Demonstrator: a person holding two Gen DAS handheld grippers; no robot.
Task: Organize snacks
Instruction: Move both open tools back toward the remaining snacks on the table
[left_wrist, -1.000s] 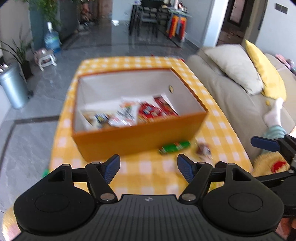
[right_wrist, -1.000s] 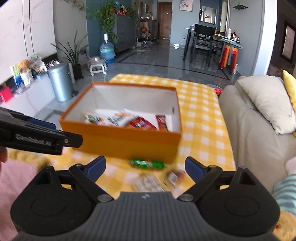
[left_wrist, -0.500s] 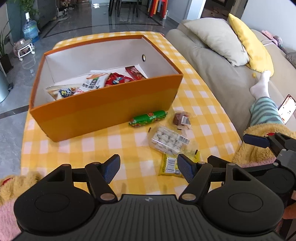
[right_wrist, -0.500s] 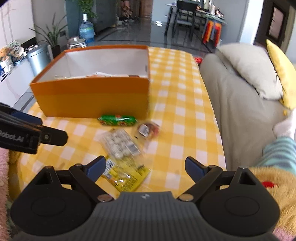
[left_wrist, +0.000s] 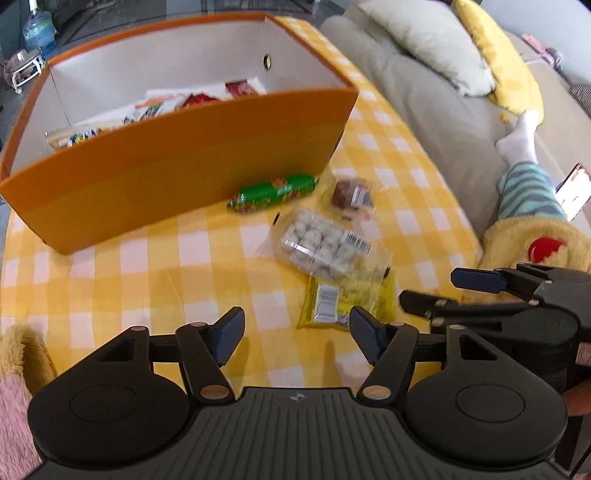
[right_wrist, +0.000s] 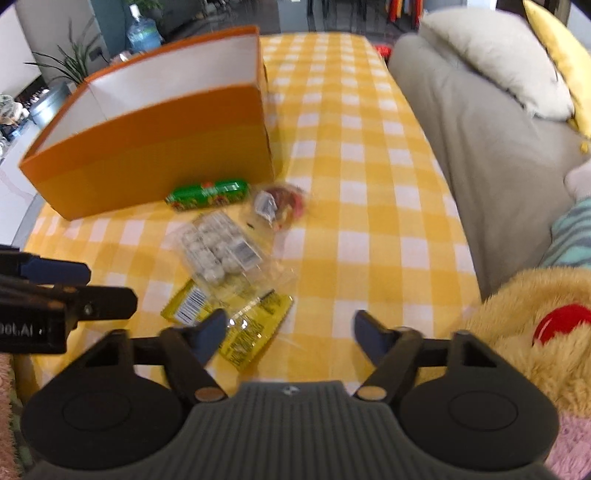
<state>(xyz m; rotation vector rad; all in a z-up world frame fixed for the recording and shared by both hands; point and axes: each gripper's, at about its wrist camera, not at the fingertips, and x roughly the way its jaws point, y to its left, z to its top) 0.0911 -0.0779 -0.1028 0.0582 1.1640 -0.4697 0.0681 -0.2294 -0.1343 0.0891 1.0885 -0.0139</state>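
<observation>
Both grippers have dropped toward the snacks. The left gripper (left_wrist: 295, 334), jaws closing on nothing, has the yellow foil packet (left_wrist: 345, 301) just ahead-right. The right gripper (right_wrist: 290, 334), closing empty, overlaps that packet's edge; the orange cardboard box (right_wrist: 155, 144) lies beyond, ahead-left.

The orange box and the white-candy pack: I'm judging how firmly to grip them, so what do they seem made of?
Orange box: probably matte cardboard, with thin flat walls, a white inside and a punched hole. Candy pack: apparently a clear, glossy plastic tray in film, since the sweets show through, it glints, and it bears a barcode label.
</observation>
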